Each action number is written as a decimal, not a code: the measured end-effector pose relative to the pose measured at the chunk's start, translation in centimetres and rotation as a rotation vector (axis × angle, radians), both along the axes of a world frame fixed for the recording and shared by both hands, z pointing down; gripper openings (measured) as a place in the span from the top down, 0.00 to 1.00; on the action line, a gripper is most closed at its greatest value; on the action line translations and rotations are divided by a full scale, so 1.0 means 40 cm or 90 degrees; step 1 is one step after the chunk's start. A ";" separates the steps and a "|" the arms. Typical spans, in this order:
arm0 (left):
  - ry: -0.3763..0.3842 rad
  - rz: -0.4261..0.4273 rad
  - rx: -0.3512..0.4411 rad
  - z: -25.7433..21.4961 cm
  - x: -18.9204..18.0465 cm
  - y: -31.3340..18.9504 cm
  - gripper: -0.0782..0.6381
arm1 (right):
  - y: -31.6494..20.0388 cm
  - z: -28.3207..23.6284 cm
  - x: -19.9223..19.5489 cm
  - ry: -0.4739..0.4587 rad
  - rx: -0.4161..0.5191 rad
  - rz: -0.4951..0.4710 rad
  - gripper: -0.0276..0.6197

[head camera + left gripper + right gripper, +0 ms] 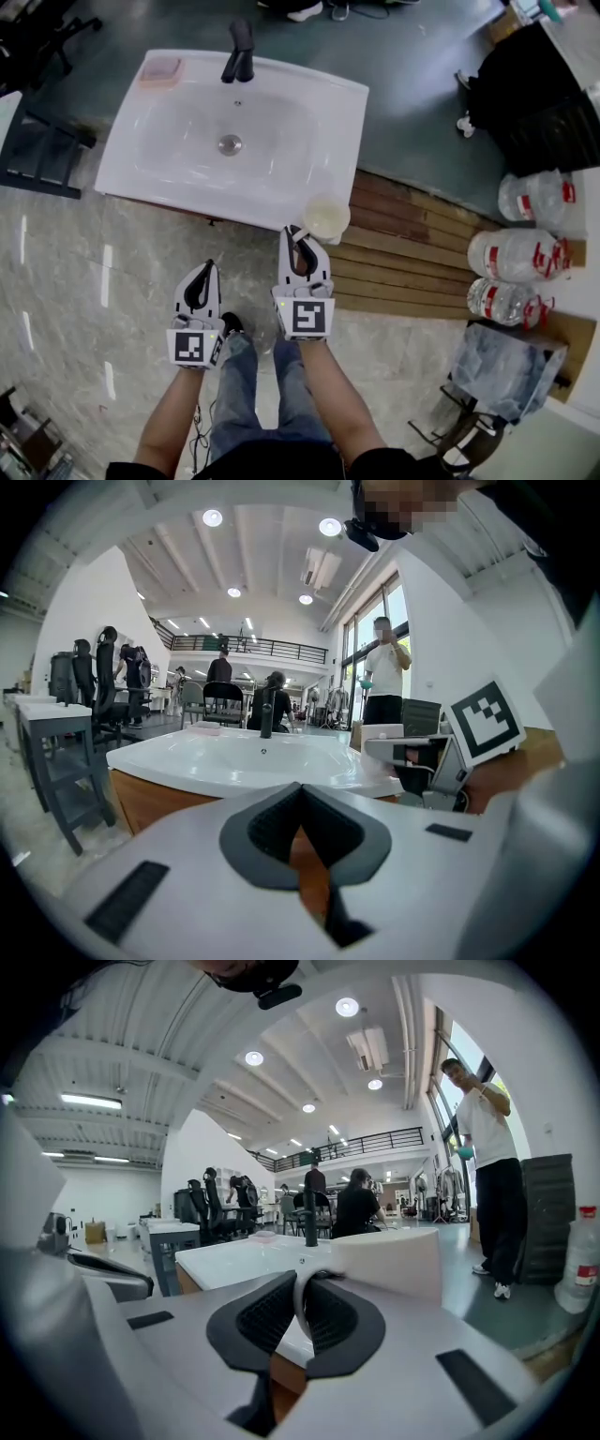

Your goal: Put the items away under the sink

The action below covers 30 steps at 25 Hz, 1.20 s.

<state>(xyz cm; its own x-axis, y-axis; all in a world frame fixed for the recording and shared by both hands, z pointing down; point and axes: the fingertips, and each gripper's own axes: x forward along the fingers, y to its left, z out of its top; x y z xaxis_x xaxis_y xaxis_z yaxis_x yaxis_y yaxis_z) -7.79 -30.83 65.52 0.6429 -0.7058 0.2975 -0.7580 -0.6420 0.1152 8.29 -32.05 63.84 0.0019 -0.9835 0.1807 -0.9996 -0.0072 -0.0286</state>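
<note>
A cream cup (pixel 325 216) hangs at the sink's front right corner, over the edge of the white sink (pixel 122 159). My right gripper (pixel 298 236) is shut on the cup's thin handle (pixel 301 1305), and the cup body (pixel 389 1260) stands just beyond the jaws. My left gripper (pixel 203 272) is below and left of it, in front of the wooden cabinet, shut with nothing between its pads (pixel 272 832). The cabinet front (pixel 150 799) under the sink fills the lower left of the left gripper view. No cabinet door opening shows.
A black faucet (pixel 239 52) and a pink block (pixel 160 69) sit at the sink's back. Three large water bottles (pixel 520 255) lie on wooden planks (pixel 403 253) to the right. A plastic-covered stand (pixel 506 370) is at the lower right, and a person (pixel 487 1147) stands beyond.
</note>
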 end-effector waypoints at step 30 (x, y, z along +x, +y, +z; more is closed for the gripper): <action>0.027 -0.009 0.077 0.491 -0.150 0.016 0.88 | 0.114 0.519 -0.392 -0.063 0.044 -0.099 0.91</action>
<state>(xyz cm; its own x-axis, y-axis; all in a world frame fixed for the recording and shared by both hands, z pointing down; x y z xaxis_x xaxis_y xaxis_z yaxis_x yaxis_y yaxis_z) -13.81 -30.21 85.16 0.6435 -0.7435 0.1819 -0.7627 -0.6430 0.0701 -7.38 -27.48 84.59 -0.1646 -0.9809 0.1039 -0.9810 0.1518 -0.1212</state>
